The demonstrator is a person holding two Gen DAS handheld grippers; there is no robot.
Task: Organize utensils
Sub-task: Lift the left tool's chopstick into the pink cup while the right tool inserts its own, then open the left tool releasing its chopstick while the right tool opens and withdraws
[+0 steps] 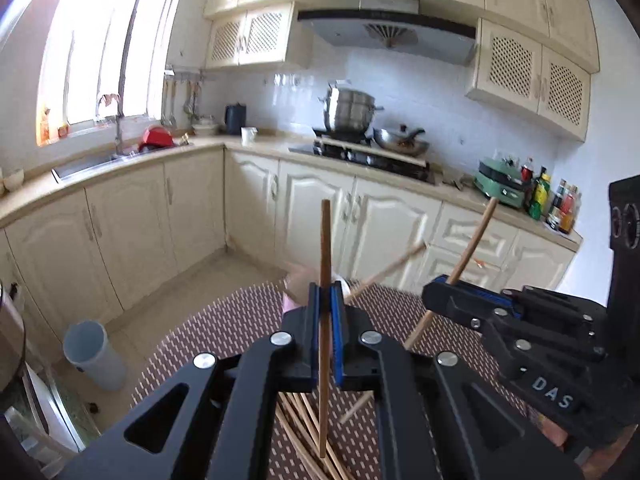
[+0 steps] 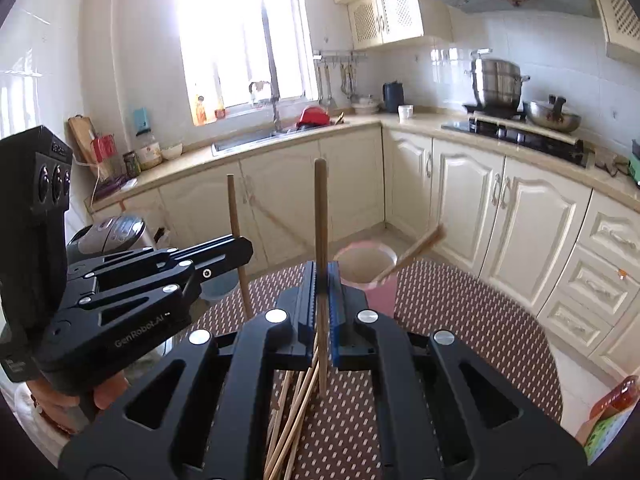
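A: Kitchen backdrop, cream cabinets; work happens over a round table under a brown patterned mat [image 2: 460, 320]. Left gripper [image 1: 326, 300] pinches one chopstick [image 1: 325, 248], jaws pressed onto its shaft. Right gripper [image 2: 322, 280] likewise, clamped on a second chopstick [image 2: 320, 216].

B: Orientation?

A: Both near upright, long axis vertical, blunt ends up, tips down toward the loose chopstick pile [image 2: 296, 420] on the mat. Pink cup [image 2: 372, 276] stands just beyond, at the far edge, one chopstick already leaning in it.

B: Next move, by my reckoning: carry each stick over the cup rim, keep it vertical, lower the tip inside before letting go.

A: Agreed. One at a time; the grippers sit close and could knock.
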